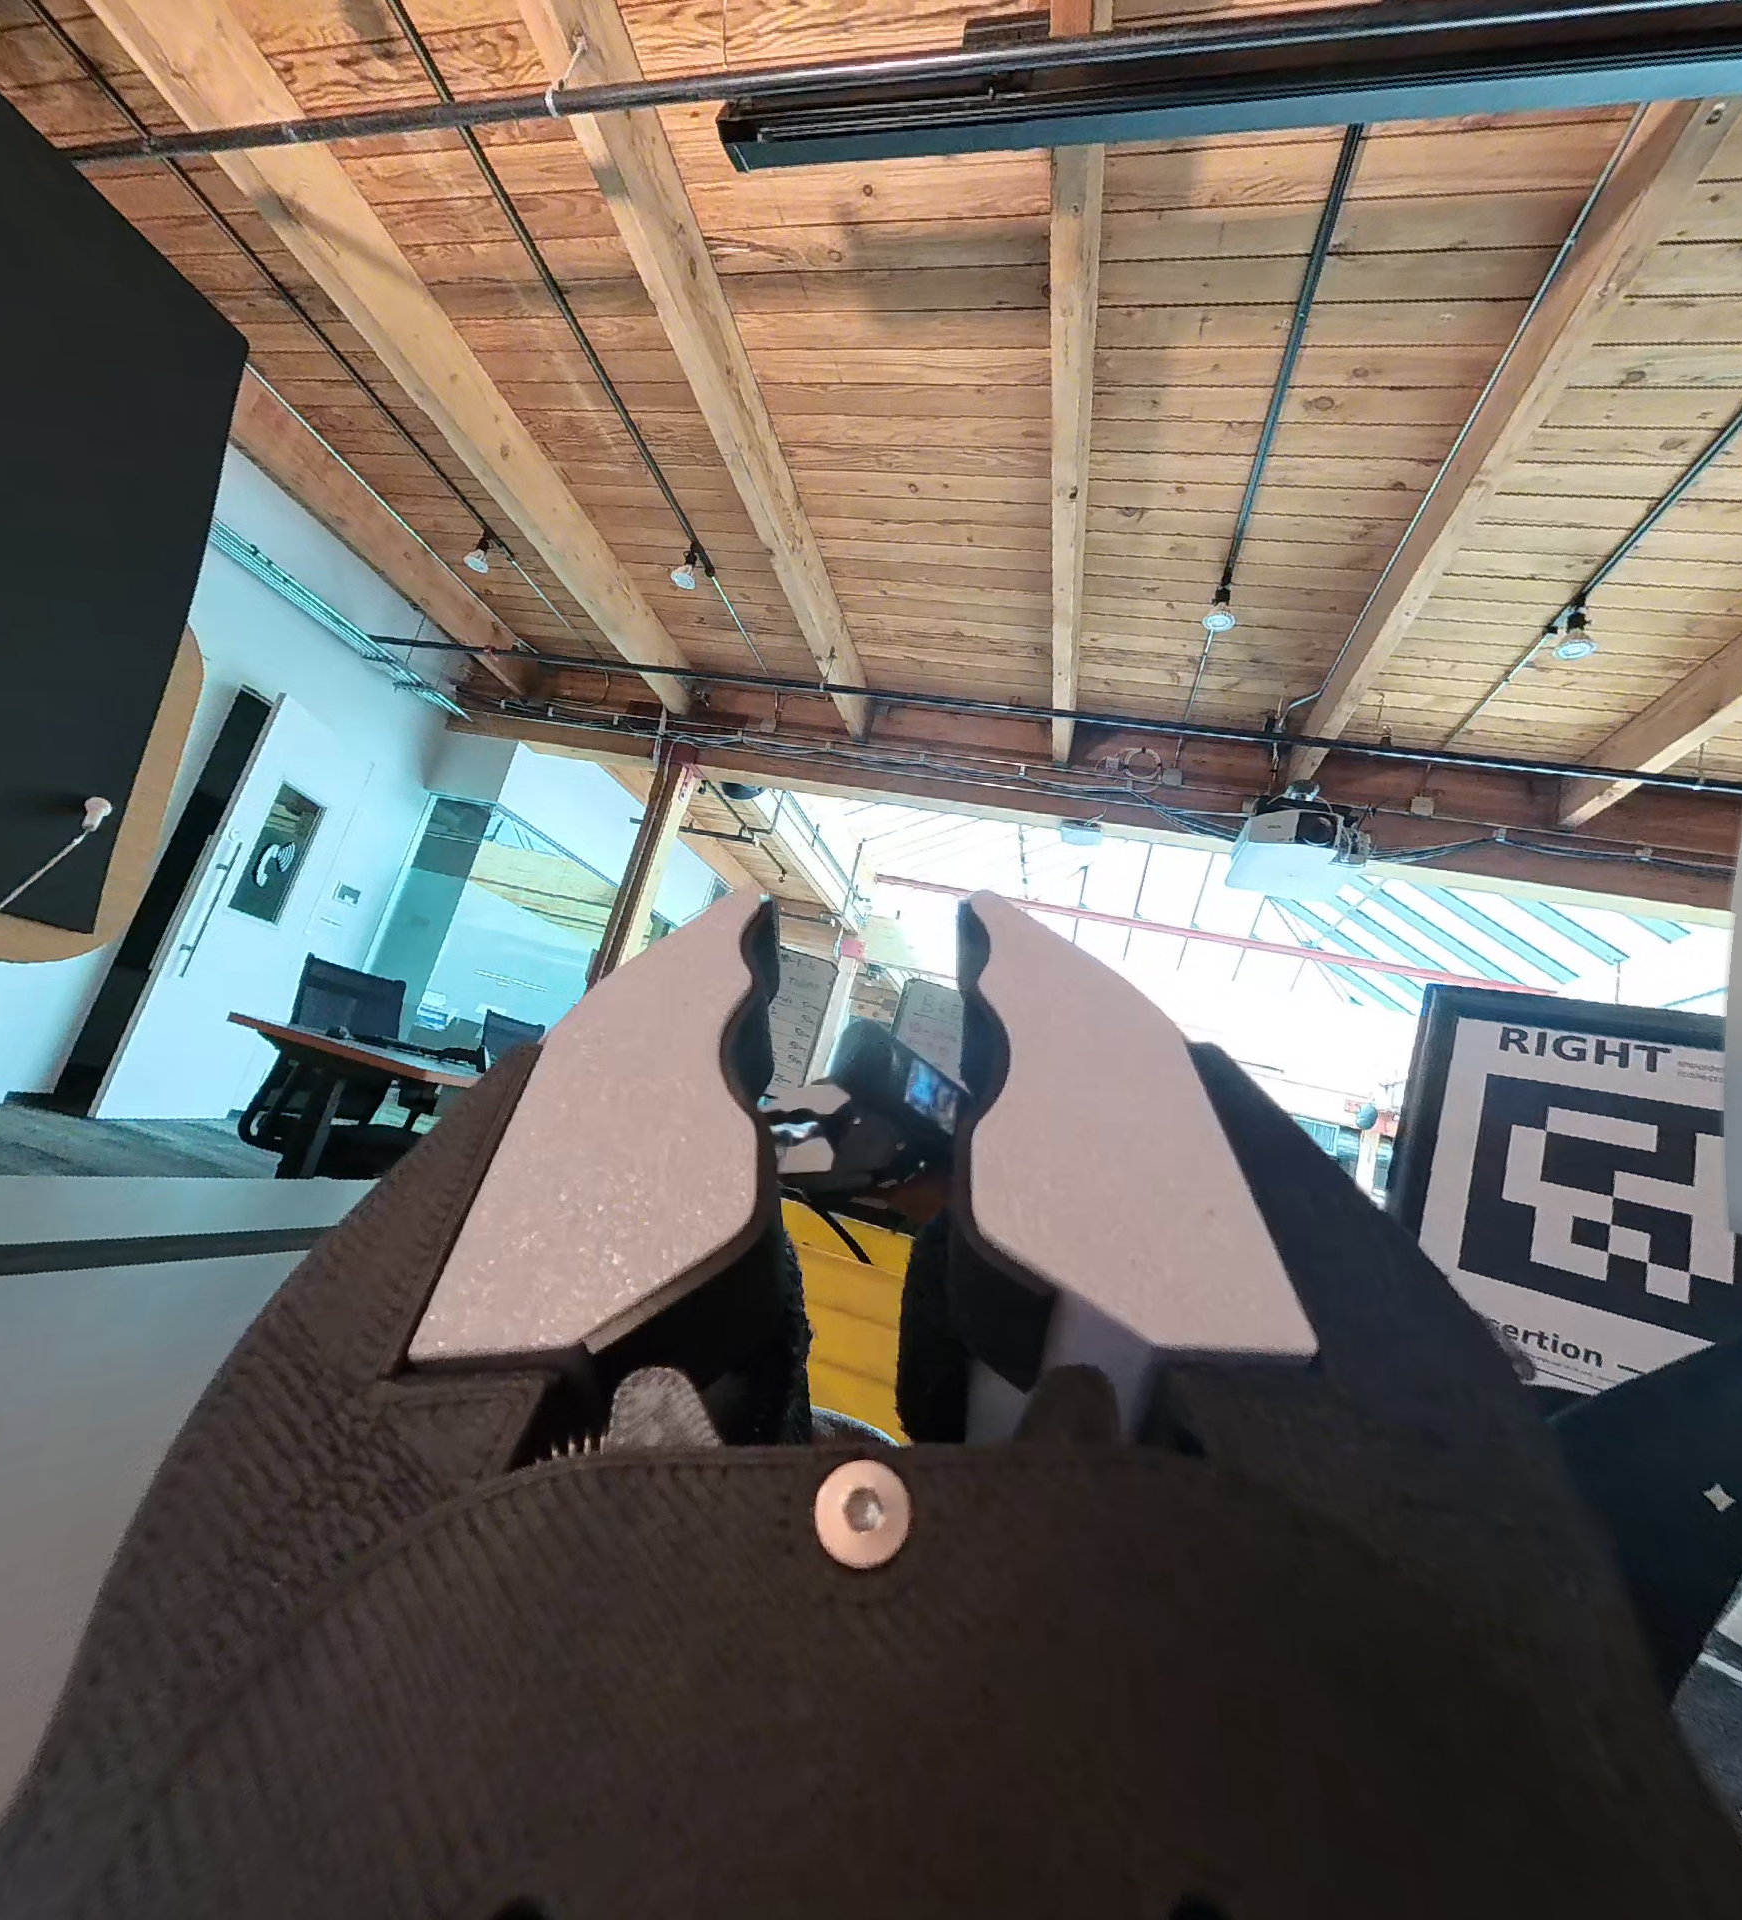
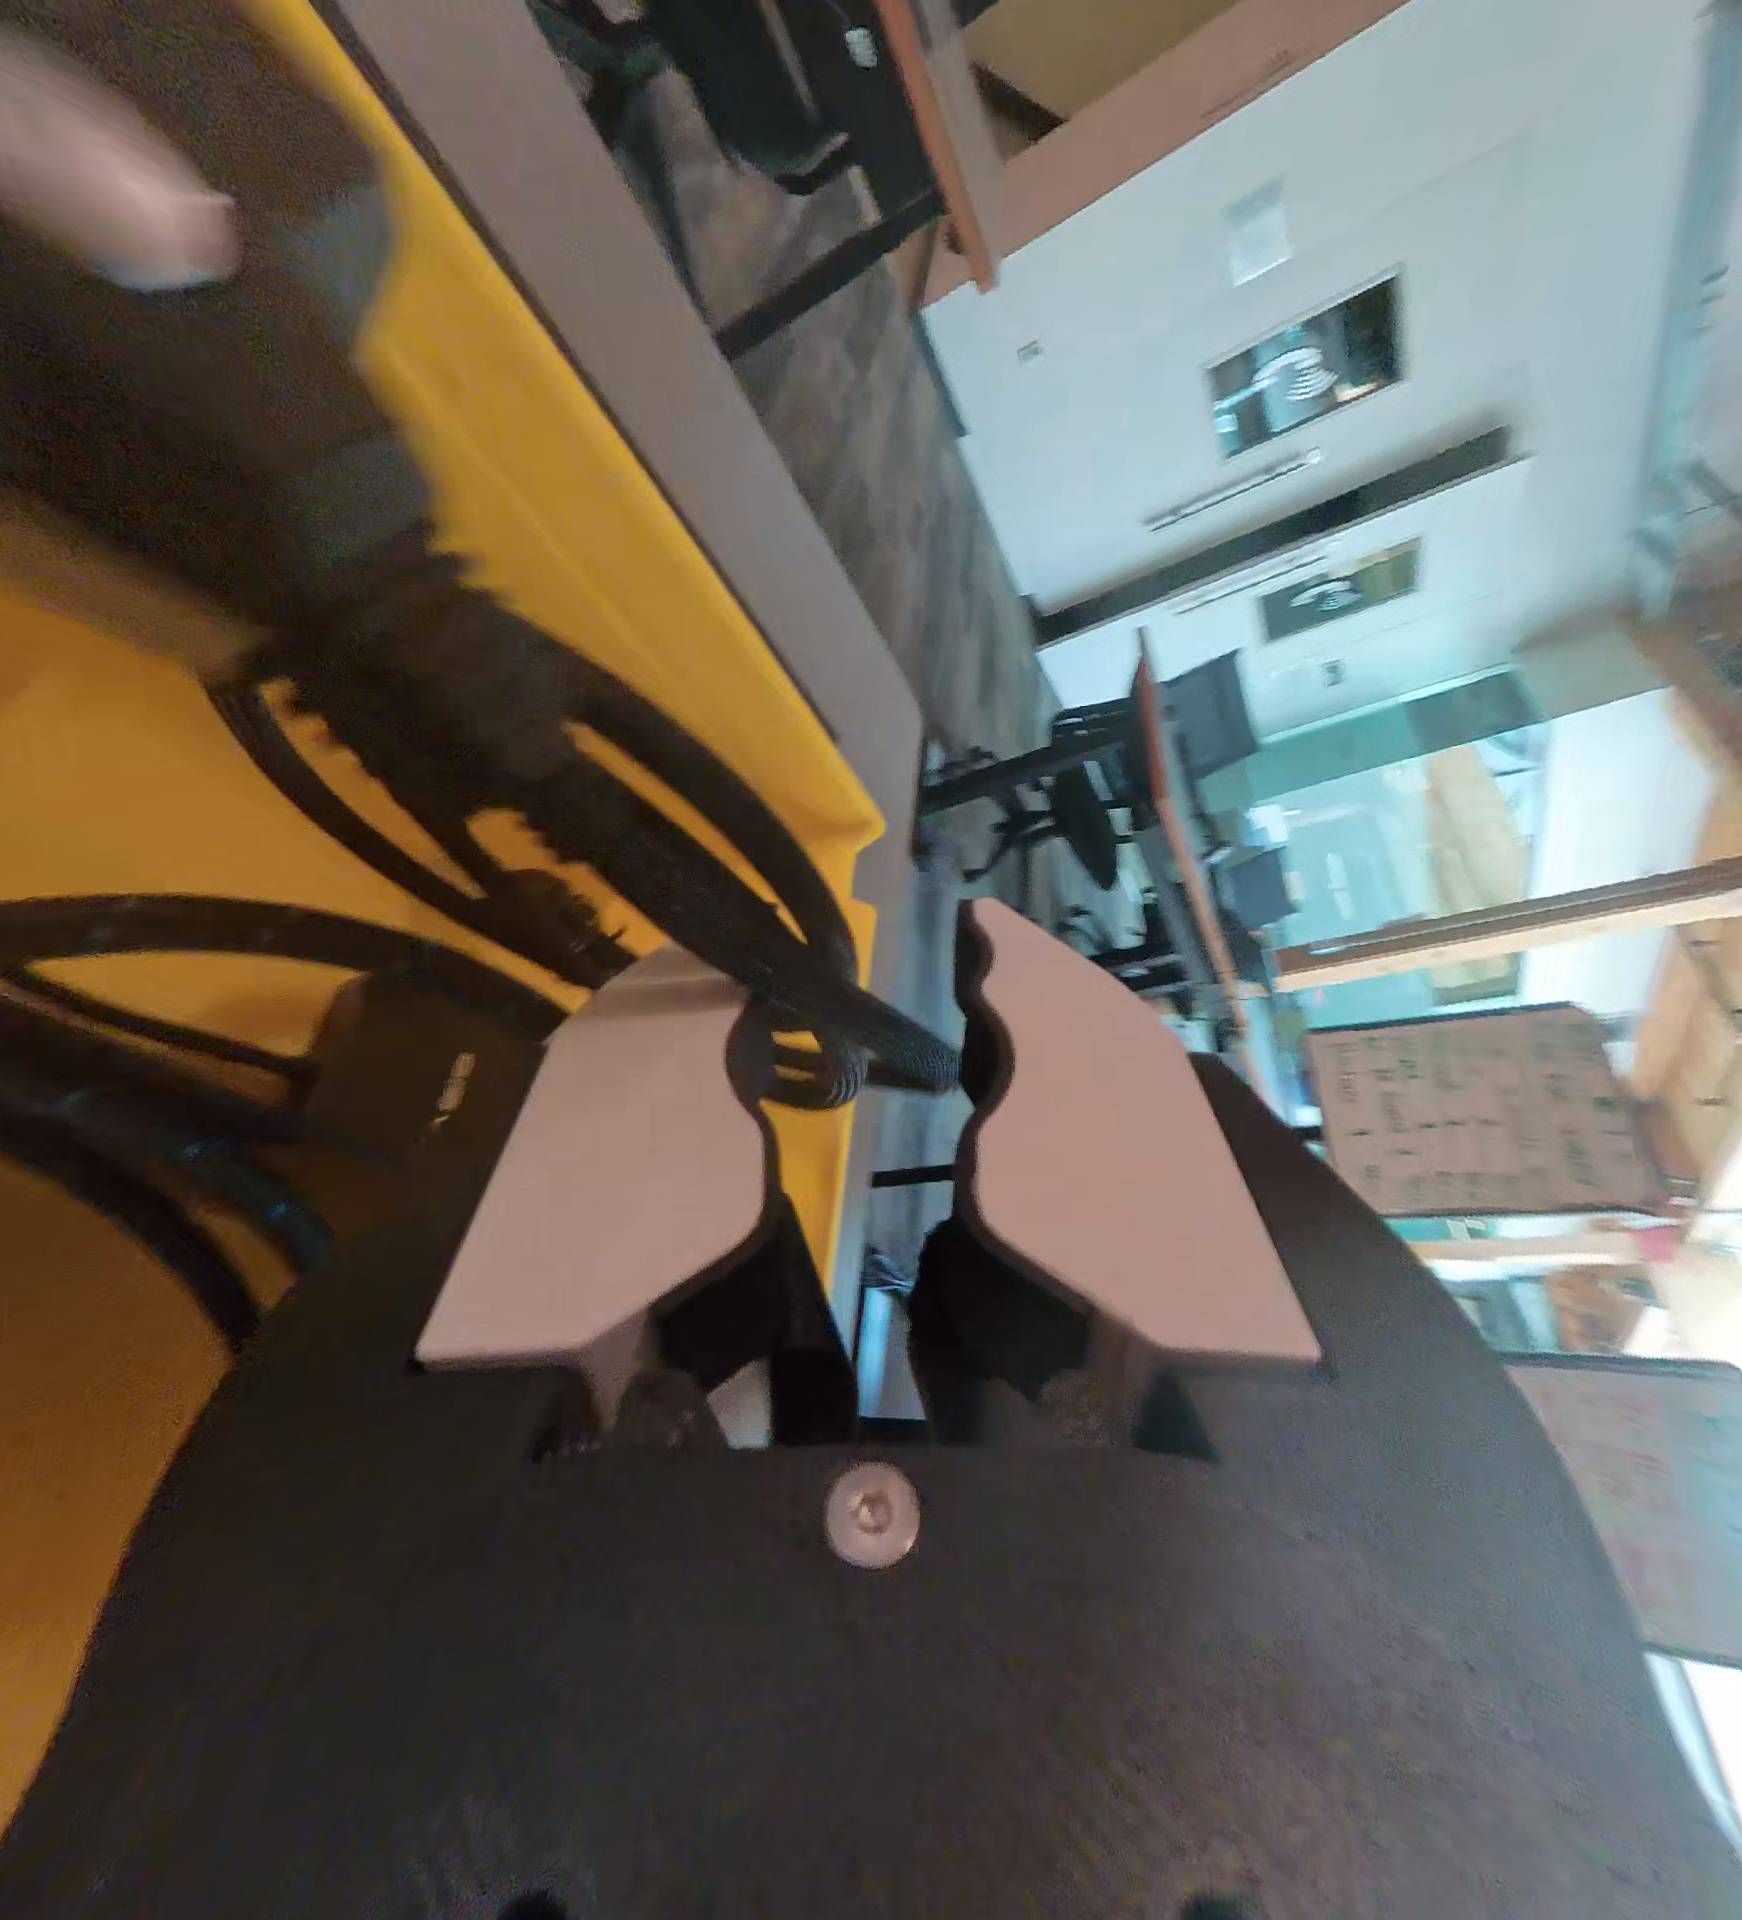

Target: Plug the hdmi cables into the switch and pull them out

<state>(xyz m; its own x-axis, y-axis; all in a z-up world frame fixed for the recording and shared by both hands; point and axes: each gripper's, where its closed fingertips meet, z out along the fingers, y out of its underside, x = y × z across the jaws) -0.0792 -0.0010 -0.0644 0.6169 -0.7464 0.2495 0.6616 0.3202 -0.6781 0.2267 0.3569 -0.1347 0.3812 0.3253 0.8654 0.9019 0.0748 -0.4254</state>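
In the right wrist view, several black braided HDMI cables (image 2: 555,790) lie on a yellow mat (image 2: 576,499). A small black box, the switch (image 2: 399,1060), sits beside my left finger. Thick cables (image 2: 98,1101) run up to it; I cannot tell if they are plugged in. My right gripper (image 2: 867,951) is open. One braided cable (image 2: 898,1049) crosses between its fingertips, ungripped. A blurred dark shape with a pale patch (image 2: 119,260) is above the mat, probably the left gripper. My left gripper (image 1: 867,925) is open, empty and tilted up at the ceiling.
Between the left fingers a black camera-like device (image 1: 888,1101) shows above a strip of yellow mat (image 1: 846,1278). A black-and-white marker board (image 1: 1594,1184) stands at the right. A white table (image 1: 67,1351) edge lies left. Desks and chairs (image 2: 1158,790) stand beyond.
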